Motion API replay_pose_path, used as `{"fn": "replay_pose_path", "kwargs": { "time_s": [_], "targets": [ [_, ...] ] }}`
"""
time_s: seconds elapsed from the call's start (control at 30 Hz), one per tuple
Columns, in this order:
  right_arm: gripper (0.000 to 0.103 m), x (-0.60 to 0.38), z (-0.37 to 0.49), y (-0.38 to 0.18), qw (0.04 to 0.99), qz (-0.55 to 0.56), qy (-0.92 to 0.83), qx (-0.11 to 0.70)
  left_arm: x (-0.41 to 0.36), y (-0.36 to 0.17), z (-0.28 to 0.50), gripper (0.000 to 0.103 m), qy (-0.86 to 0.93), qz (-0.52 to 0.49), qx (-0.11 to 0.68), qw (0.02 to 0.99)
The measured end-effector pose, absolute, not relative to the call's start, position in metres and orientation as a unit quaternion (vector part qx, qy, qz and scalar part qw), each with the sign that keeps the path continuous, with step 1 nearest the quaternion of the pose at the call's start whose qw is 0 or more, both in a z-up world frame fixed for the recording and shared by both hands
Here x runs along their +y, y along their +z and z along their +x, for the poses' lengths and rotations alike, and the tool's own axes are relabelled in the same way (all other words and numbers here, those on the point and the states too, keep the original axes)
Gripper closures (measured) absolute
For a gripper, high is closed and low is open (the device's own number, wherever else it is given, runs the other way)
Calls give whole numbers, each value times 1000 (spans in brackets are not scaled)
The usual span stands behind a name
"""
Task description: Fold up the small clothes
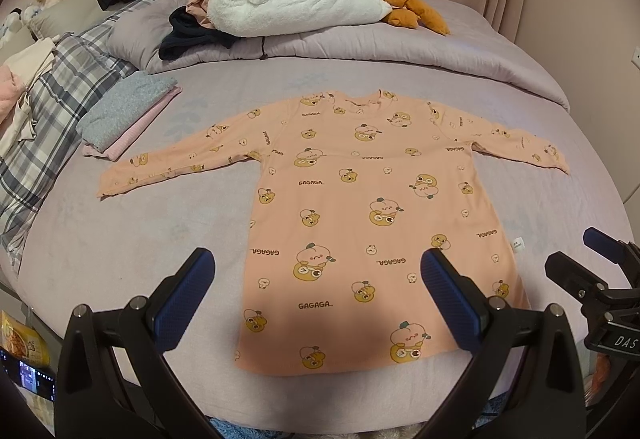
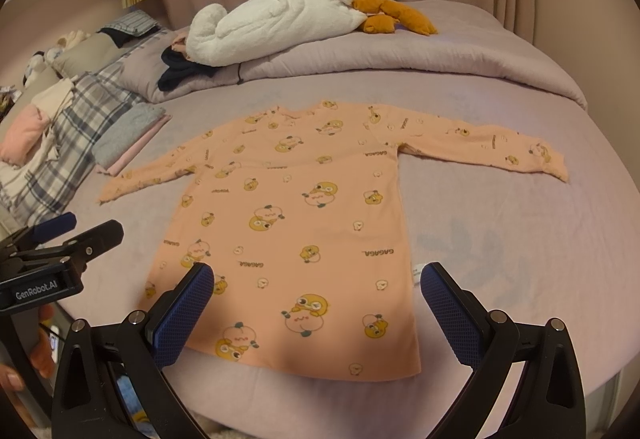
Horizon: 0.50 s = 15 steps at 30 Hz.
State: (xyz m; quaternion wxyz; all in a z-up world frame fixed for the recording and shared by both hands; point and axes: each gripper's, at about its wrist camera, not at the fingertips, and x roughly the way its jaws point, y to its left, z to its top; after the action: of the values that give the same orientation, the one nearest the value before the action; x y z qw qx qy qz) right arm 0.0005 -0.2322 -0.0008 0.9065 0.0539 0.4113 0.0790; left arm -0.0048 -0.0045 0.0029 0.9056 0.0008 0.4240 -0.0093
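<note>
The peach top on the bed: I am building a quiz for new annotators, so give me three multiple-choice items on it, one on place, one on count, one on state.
1. Where does the folded grey and pink pile lie relative to the peach top?
A. Beyond its left sleeve
B. On its hem
C. Under the white plush toy

2. How many sleeves are spread out flat?
A. None
B. One
C. Two

3. What state are the left gripper and the right gripper in?
A. Both shut on the hem
B. Both open, holding nothing
C. One open, one shut

Key: 1 A, the pile sits on the bed just past the left cuff. 2 C, both sleeves stretch outward. 3 B, each view shows a wide gap between the fingers, with nothing held.
</note>
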Motion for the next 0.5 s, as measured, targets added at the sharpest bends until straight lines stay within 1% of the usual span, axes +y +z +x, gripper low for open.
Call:
{"fn": "replay_pose_path", "kwargs": {
  "time_s": [0.5],
  "targets": [
    [1,-232,1,0,906,54,79,411,-5,3,-5,0,-9,2,424,905]
  ]
}}
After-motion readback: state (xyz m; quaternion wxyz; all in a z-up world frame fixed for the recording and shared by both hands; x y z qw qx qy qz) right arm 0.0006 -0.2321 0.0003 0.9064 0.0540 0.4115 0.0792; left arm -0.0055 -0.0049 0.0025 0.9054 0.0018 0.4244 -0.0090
